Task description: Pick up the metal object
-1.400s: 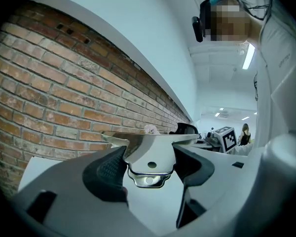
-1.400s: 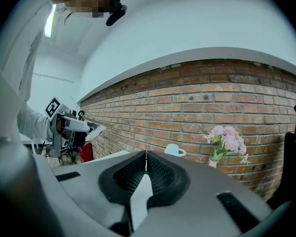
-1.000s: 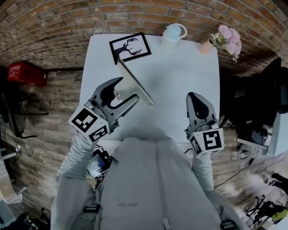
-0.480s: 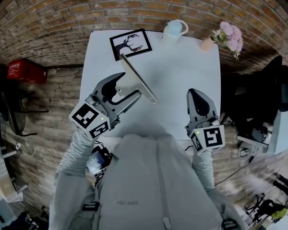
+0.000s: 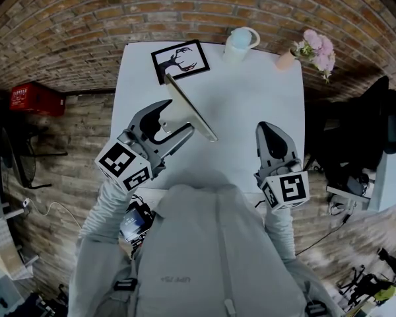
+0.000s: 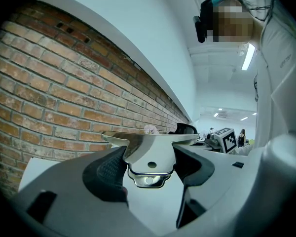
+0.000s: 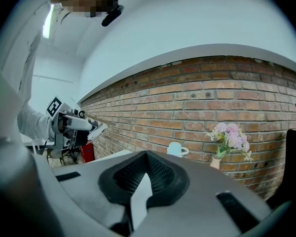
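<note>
The metal object [image 5: 185,109] is a flat shiny plate with a small hole, held tilted above the white table [image 5: 251,104]. My left gripper [image 5: 178,119] is shut on its lower tab. In the left gripper view the metal object [image 6: 150,154] sits pinched between the two dark pads, and the left gripper [image 6: 149,171] points toward the brick wall. My right gripper [image 5: 268,133] hovers over the table's near right edge, shut with nothing in it. The right gripper [image 7: 145,177] shows its pads pressed together. Far left in that view are the left gripper [image 7: 71,125] and the metal object [image 7: 91,118].
A framed deer picture [image 5: 179,61], a pale mug [image 5: 239,43] and a vase of pink flowers [image 5: 310,53] stand along the table's far edge by the brick wall. A red box [image 5: 33,100] lies on the floor at left, and a dark chair [image 5: 383,131] stands at right.
The left gripper and the metal object have shifted very slightly to the right. The right gripper has stayed where it was.
</note>
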Tool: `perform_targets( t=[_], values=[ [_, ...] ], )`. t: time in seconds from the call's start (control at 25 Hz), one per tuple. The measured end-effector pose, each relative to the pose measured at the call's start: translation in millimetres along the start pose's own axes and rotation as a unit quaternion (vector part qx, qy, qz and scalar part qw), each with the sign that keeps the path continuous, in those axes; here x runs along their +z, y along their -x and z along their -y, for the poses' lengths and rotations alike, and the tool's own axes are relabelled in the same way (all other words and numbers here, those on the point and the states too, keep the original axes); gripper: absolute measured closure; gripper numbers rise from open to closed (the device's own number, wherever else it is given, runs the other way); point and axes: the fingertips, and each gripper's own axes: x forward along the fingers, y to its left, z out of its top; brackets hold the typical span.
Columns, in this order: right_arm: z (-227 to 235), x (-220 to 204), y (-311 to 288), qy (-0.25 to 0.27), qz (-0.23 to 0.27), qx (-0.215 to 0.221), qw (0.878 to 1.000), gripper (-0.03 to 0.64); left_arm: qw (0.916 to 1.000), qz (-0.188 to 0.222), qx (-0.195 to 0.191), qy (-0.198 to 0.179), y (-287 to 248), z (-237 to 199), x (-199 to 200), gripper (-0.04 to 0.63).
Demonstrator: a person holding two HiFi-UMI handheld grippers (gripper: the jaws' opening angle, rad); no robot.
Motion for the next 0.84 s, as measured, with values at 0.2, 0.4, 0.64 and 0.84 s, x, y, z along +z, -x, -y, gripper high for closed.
perform_targets(
  t=[0.2,0.4,0.64,0.84],
  values=[
    [2.7,0.3,-3.4,-0.002,0.000,-0.004,1.000,0.594,1.0000,0.000,-0.001,0.001,-2.1,-3.0,0.3,0.291],
    [5.1,0.8,-5.0,-0.005,0.000,-0.005,1.000,0.594,1.0000,-0.001,-0.004,0.002,-6.2,-4.6,2.3,0.291],
    [6.9,-0.5,-6.2,-0.008,-0.001,-0.007,1.000,0.594,1.0000,-0.003,-0.008,0.002,-9.0,-5.5,1.5,0.291],
    [6.4,-1.1,-8.7,-0.008,-0.001,-0.006,1.000,0.594,1.0000,-0.007,-0.006,0.002,-8.5,-8.8,0.4,0.291]
  ],
)
